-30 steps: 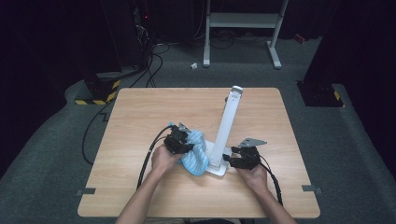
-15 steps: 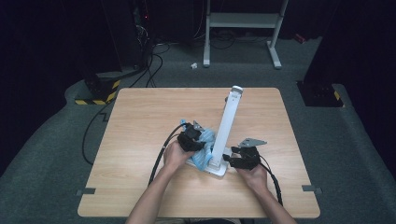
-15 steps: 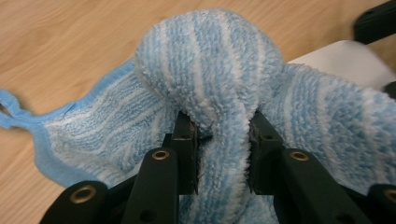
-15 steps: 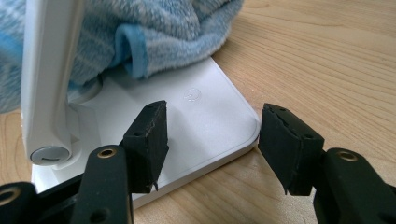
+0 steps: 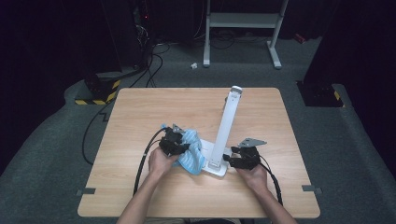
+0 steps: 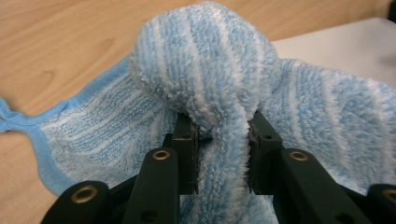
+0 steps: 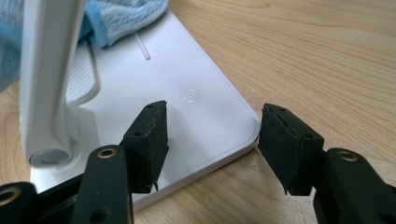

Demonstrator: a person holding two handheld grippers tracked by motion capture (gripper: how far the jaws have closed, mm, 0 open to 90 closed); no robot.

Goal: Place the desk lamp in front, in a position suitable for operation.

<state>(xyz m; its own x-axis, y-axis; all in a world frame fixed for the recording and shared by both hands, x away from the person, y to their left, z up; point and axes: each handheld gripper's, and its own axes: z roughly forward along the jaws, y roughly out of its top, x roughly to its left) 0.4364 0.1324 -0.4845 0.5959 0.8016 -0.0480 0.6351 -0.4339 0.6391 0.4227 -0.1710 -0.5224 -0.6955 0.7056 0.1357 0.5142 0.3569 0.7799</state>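
The step in hand appears to be wiping the white lamp base [image 5: 215, 163] with the blue striped cloth [image 5: 190, 154]. The left gripper [image 6: 219, 133] pinches a bunched fold of the cloth, which lies partly on the base and partly on the table [image 5: 140, 116]. The right gripper [image 7: 212, 135] is spread, one jaw over the base corner, apparently steadying it. The next move calls for firm, level strokes. The cloth hides part of the base; the base's far edge is cut off in the right gripper view.

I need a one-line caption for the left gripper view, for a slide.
Left gripper shut on a bunched blue striped towel lying across the wooden table and a white lamp base.
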